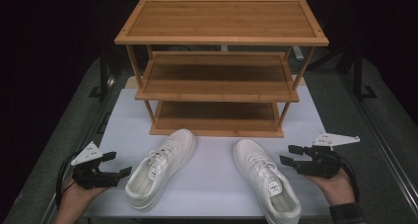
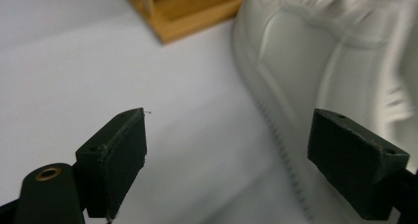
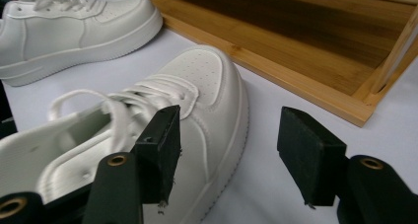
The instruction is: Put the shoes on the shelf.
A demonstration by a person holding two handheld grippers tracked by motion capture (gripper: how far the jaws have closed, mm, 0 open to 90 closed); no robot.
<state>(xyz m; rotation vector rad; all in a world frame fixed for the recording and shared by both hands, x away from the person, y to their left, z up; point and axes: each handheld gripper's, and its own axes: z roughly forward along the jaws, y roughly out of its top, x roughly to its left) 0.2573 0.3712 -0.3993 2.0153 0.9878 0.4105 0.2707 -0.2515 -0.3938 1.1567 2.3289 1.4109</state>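
Right gripper open beside smooth white sneaker; leather, probably.

Dark room; grey floor around table; white table top; black stands behind.

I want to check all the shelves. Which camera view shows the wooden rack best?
The high view: the whole wooden rack with three shelves. The right gripper view gives its bottom shelf; the left gripper view, a corner.

Two white sneakers — upright, apart
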